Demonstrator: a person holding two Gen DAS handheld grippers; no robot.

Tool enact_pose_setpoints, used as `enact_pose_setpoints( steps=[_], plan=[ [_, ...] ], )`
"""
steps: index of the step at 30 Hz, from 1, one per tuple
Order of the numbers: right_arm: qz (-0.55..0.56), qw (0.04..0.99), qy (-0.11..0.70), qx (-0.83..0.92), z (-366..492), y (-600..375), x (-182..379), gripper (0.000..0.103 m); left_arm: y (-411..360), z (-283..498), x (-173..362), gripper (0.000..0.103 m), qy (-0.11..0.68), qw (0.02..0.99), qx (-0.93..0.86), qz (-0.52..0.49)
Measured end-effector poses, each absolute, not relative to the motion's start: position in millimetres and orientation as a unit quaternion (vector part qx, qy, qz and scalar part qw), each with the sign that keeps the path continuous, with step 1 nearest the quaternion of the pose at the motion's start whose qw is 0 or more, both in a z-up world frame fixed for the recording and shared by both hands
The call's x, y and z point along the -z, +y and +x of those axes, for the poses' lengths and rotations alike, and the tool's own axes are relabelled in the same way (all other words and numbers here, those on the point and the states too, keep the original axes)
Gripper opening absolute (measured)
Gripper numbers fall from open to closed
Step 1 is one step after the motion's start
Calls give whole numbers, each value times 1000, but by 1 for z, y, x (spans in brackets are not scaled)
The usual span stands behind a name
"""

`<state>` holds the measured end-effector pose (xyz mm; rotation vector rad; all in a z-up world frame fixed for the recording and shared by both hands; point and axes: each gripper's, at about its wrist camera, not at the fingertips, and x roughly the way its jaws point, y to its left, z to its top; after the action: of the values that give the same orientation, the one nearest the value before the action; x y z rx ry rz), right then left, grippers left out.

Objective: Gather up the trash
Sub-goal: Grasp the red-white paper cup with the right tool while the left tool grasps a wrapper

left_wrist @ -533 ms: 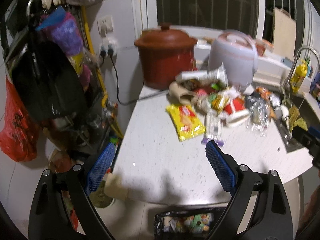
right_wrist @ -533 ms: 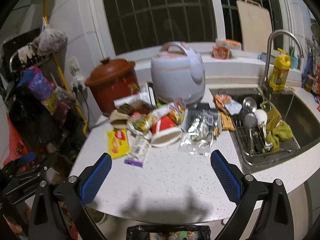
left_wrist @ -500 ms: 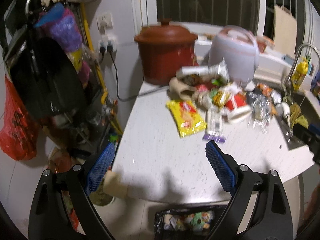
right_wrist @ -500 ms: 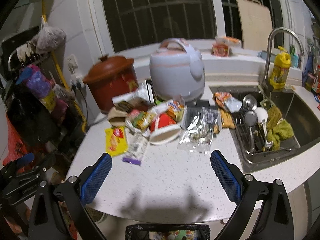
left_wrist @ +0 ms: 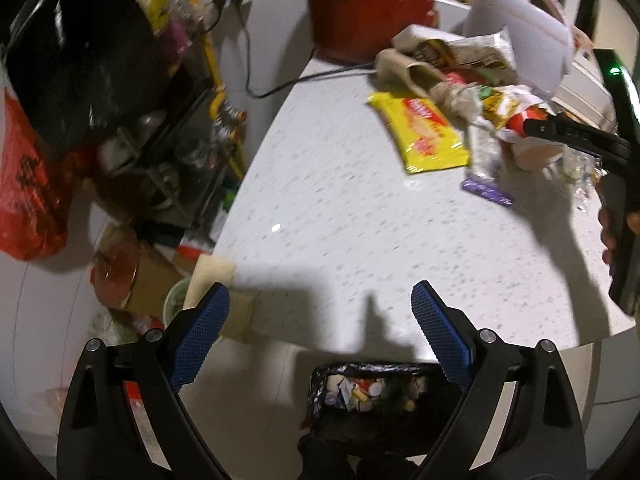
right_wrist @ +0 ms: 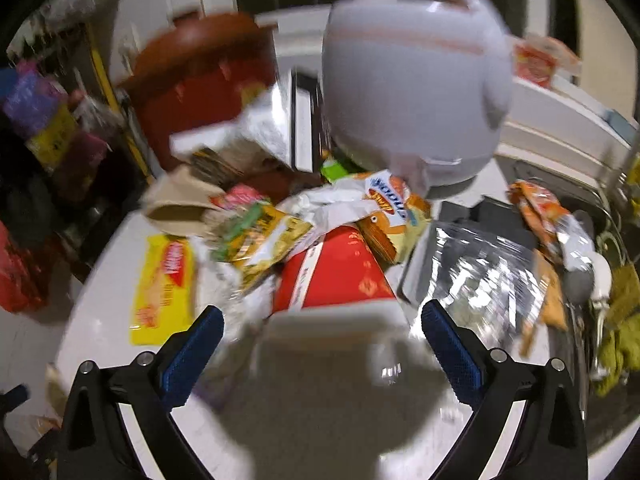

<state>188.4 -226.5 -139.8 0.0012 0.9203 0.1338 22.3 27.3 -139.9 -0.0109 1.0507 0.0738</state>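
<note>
The right claw (right_wrist: 318, 338) hangs wide and empty just above the heap of trash at the back of the white counter (left_wrist: 340, 216), its blue pads either side of a red paper cup (right_wrist: 336, 276) lying on its side between a yellow wrapper (right_wrist: 164, 284) and a clear plastic bag (right_wrist: 476, 276). The left claw (left_wrist: 318, 326), also spread wide with nothing in it, hovers over the counter's bare near edge, above a black-lined trash bin (left_wrist: 372, 394) on the floor already holding scraps.
</note>
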Motion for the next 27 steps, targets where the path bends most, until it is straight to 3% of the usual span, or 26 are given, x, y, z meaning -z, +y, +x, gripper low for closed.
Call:
enact_pose_setpoints(
  steps=[4,11,27],
  plan=[
    [-64,871,483,-59,217,-214,165,97,37,24,144,90,510,858,-49,-21],
    [-42,859,498,-108,211,-220,158,72,25,40,140,90,507,861,-42,-22],
    [100,877,450,-136,62,-295,96,73,-84,123,166,90,483,872,59,47]
  ],
)
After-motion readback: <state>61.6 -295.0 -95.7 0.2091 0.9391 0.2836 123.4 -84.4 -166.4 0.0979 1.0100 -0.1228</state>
